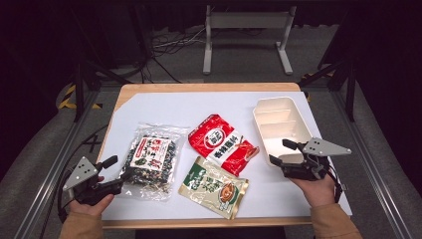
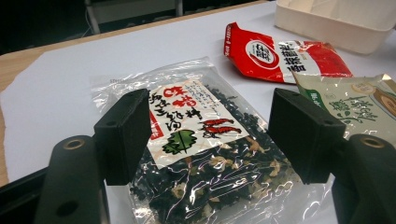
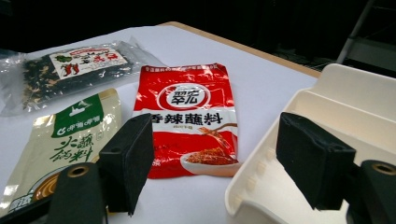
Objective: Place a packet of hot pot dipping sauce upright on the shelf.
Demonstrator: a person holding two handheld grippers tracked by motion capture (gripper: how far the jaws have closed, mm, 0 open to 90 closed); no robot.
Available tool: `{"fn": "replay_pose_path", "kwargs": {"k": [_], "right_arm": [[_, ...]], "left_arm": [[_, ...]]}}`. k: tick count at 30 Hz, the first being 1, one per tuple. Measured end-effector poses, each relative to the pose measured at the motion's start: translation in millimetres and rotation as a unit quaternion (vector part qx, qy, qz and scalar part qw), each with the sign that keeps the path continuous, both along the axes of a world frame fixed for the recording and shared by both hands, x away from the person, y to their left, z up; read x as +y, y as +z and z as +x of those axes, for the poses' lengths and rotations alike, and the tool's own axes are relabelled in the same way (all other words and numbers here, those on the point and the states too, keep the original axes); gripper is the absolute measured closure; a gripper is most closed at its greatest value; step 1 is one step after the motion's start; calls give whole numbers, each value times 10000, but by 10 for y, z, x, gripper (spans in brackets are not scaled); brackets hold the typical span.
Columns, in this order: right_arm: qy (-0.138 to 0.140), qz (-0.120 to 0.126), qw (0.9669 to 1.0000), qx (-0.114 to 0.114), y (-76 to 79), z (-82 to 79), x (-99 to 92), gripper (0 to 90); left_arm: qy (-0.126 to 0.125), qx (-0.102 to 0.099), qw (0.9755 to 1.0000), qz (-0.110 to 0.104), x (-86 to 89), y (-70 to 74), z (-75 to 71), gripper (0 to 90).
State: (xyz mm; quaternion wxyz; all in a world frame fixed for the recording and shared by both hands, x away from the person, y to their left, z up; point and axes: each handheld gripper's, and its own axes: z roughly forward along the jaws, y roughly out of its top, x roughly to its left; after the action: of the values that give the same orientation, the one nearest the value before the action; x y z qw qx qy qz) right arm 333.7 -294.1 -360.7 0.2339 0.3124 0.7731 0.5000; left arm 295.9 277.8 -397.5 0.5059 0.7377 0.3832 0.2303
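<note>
Crinkly clear seaweed packet point(image 2: 201, 149), glossy red sachet point(image 3: 191, 116), ribbed cream tray point(image 1: 278, 124)

The clear bag point(image 1: 151, 162) shows dark, nearly black flakes flecked with beige, under a white label with red and black lettering, red shrimps and a green leaf. The red packet point(image 1: 222, 143) carries a white band with dark characters and a round white emblem. The pale beige pouch point(image 1: 214, 186) has a green top and brown print. The tray point(image 1: 278, 127) is plain cream. The table point(image 1: 169, 107) is white, edged in light wood.
</note>
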Motion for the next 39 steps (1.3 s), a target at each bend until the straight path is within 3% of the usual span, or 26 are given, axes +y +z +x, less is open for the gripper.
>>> {"fn": "replay_pose_path", "kwargs": {"k": [7,18,29,39], "right_arm": [[324,-62,9994,125,68,79,130,278],[884,-204,9954,311,159,239,491,270],[1404,-273,9886,467,204,339,864,258],[1707,-332,9833,541,242,394,1109,254]], "left_arm": [[-33,11,10000,52,-33,-2,2,302],[-62,20,9999,87,-50,0,-9,303],[-70,10,9999,90,-56,1,-1,303],[-101,45,9999,127,-66,-6,2,303]]}}
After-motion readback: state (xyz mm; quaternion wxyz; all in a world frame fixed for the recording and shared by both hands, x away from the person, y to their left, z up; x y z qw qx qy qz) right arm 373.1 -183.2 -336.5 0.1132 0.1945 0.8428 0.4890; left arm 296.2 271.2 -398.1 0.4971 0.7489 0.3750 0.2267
